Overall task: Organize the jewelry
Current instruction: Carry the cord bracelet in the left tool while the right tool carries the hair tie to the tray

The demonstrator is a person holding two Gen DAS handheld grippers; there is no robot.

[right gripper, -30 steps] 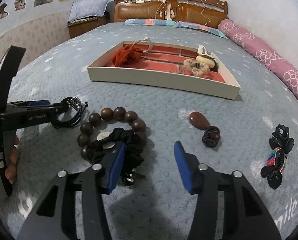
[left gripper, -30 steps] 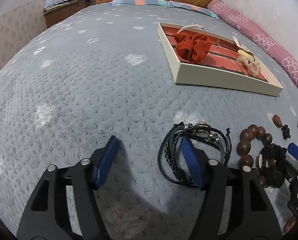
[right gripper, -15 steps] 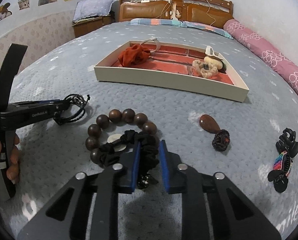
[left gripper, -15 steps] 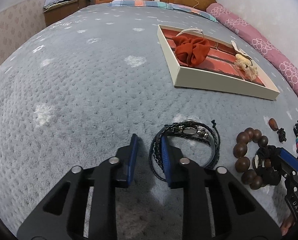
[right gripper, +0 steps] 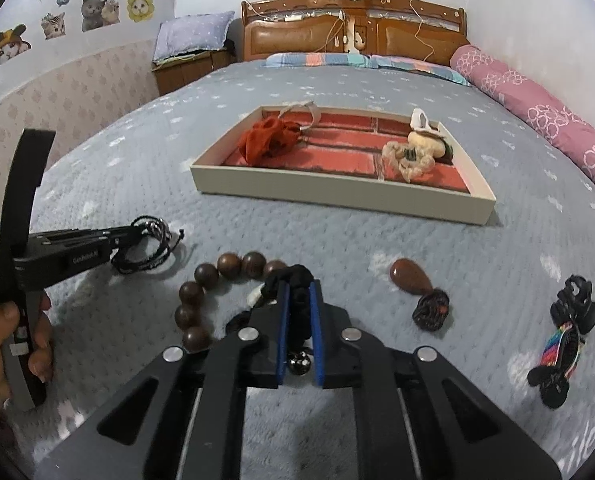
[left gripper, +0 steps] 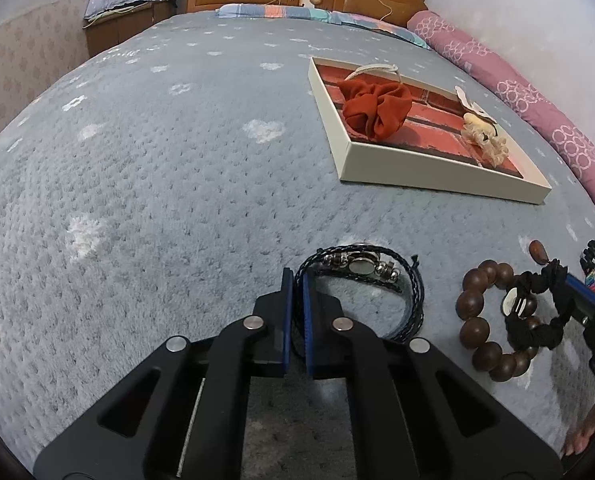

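Note:
My left gripper (left gripper: 295,276) is shut on the black braided bracelet (left gripper: 361,266), which hangs from its tips just above the grey bedspread; it also shows in the right wrist view (right gripper: 145,248). My right gripper (right gripper: 297,286) is shut on a black scrunchie (right gripper: 295,300) that lies across a brown wooden bead bracelet (right gripper: 201,296). In the left wrist view the scrunchie (left gripper: 537,320) and the beads (left gripper: 473,312) sit at the right. The cream tray (right gripper: 337,196) lies ahead with a red scrunchie (right gripper: 267,138) and a beige plush hair tie (right gripper: 413,152) in it.
A brown teardrop pendant with a dark knot (right gripper: 413,280) and a black and rainbow hair claw (right gripper: 561,340) lie on the bedspread at the right. A pink bolster (right gripper: 537,120) runs along the right edge. The headboard (right gripper: 349,36) stands behind.
Both grippers have closed from wide open: the left onto the black braided bracelet, the right onto the black scrunchie. Both have lifted a little.

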